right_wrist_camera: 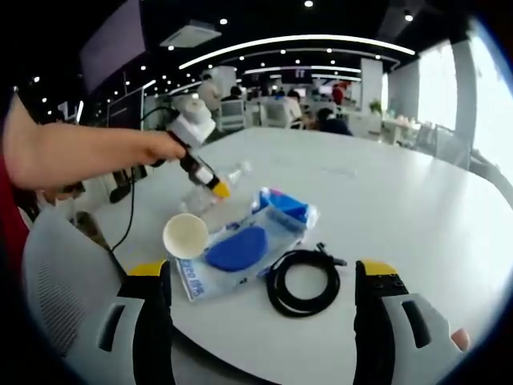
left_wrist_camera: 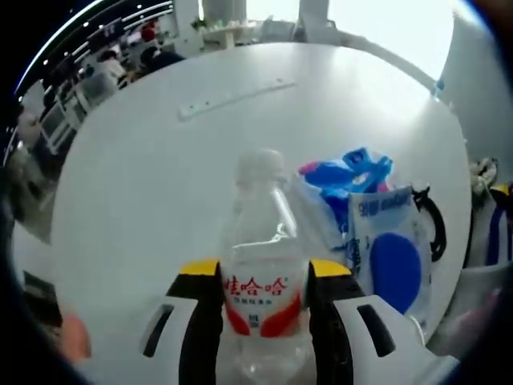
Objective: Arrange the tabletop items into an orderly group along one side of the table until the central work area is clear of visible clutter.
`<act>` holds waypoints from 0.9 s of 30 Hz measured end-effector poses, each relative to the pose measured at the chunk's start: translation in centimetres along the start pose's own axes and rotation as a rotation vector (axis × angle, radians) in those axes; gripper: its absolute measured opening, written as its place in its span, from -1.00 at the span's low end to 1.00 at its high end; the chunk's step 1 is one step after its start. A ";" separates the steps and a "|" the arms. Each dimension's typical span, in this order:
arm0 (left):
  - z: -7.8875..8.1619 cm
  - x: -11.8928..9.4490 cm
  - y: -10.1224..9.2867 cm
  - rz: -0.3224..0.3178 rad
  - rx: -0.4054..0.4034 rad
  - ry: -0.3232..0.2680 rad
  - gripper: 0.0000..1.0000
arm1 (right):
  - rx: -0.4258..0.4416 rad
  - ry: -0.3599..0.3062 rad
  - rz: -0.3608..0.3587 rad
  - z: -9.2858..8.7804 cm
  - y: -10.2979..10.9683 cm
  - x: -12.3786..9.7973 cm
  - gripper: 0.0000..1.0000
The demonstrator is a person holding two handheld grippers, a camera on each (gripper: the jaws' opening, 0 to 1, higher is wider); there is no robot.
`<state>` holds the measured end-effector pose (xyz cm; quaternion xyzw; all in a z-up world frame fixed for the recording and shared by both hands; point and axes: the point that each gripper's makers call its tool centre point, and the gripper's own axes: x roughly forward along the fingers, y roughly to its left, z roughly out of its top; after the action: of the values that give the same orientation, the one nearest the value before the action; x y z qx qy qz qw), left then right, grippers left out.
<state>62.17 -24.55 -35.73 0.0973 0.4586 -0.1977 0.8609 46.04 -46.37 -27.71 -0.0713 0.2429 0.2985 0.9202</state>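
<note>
My left gripper (left_wrist_camera: 264, 271) is shut on a clear plastic water bottle (left_wrist_camera: 263, 241) with a red and white label and a white cap, its neck pointing away over the white round table (left_wrist_camera: 160, 176). In the right gripper view that same left gripper (right_wrist_camera: 218, 189) is held by a person's hand at the table's left side, with the bottle (right_wrist_camera: 232, 174) low over the tabletop. My right gripper (right_wrist_camera: 260, 321) stands open above the near edge, with nothing between its fingers. Beyond it lie a white paper cup (right_wrist_camera: 186, 234), blue and white packets (right_wrist_camera: 240, 249) and a coiled black cable (right_wrist_camera: 304, 281).
In the left gripper view the blue and white packets (left_wrist_camera: 385, 241) and the black cable (left_wrist_camera: 435, 216) lie just right of the bottle. A pale strip (left_wrist_camera: 236, 96) lies farther across the table. A grey chair back (right_wrist_camera: 56, 289) stands at the near left. Chairs and people fill the room behind.
</note>
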 end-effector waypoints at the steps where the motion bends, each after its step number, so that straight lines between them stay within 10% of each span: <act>1: 0.0 -0.1 0.1 0.002 -0.004 -0.002 -0.24 | -0.001 0.001 0.000 0.0 0.0 0.0 0.89; 27: 2.3 -2.4 3.1 0.064 -0.079 -0.122 -0.26 | -0.016 0.014 0.008 -0.1 0.2 0.3 0.89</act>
<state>64.03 -21.98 -32.48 0.0656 0.4091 -0.1576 0.8964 46.09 -46.12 -27.94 -0.0798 0.2475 0.3037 0.9166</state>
